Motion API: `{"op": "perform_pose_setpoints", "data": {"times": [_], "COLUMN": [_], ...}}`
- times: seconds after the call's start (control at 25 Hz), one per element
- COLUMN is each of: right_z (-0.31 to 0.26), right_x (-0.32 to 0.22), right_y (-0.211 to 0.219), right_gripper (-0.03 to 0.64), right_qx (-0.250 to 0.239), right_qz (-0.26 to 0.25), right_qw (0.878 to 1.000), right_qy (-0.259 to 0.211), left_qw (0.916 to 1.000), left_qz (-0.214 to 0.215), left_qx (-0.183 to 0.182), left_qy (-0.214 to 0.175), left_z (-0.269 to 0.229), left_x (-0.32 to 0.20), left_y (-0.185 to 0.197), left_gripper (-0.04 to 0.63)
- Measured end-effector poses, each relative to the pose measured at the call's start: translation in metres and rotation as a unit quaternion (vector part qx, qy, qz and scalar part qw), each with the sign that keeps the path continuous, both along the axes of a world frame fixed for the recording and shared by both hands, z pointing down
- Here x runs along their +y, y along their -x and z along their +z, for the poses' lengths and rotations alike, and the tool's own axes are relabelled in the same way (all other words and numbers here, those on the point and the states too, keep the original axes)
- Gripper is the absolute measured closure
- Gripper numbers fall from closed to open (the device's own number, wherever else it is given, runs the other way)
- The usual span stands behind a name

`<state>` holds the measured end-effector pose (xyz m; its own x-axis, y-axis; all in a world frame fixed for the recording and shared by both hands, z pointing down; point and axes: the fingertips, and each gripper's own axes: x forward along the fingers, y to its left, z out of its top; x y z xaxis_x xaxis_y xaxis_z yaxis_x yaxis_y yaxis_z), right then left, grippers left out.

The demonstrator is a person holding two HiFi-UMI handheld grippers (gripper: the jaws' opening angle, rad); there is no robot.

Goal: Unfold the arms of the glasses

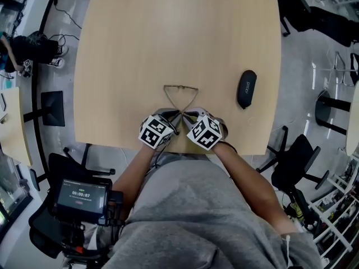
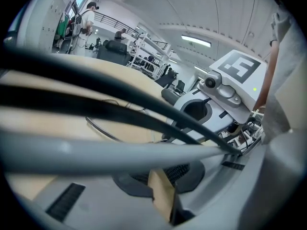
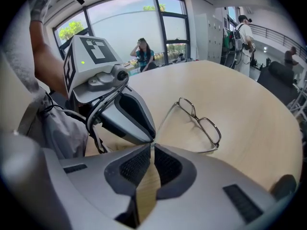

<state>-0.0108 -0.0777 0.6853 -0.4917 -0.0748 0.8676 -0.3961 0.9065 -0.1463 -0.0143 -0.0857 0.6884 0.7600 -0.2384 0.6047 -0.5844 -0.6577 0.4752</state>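
Thin metal-framed glasses lie on the light wooden table, front bar away from me, both arms running back and converging near the front edge. My left gripper and right gripper meet tip to tip at that point. In the right gripper view the glasses lie just ahead, their arms lead into my right gripper, whose pads are pressed together on an arm tip, and the left gripper touches the same spot. In the left gripper view cables hide much; the left gripper looks shut, a glasses arm running toward it.
A black glasses case lies on the table to the right of the glasses. The table's front edge is right under the grippers. Office chairs stand to the right, and a small timer screen sits at the lower left.
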Motion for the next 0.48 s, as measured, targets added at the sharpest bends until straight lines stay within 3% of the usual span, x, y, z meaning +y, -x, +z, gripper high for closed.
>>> {"op": "perform_pose_setpoints", "data": {"times": [0.48], "right_z": [0.0], "right_x": [0.007], "right_y": [-0.005], "right_gripper": [0.588], "right_qx": [-0.011], "right_qz": [-0.026], "right_qw": [0.999], "right_qy": [0.026], "left_qw": [0.998], "left_qz": [0.015], "left_qx": [0.059], "left_qy": [0.014], "left_z": [-0.03], "left_x": [0.008], "left_y": [0.003], "left_gripper": [0.566]}}
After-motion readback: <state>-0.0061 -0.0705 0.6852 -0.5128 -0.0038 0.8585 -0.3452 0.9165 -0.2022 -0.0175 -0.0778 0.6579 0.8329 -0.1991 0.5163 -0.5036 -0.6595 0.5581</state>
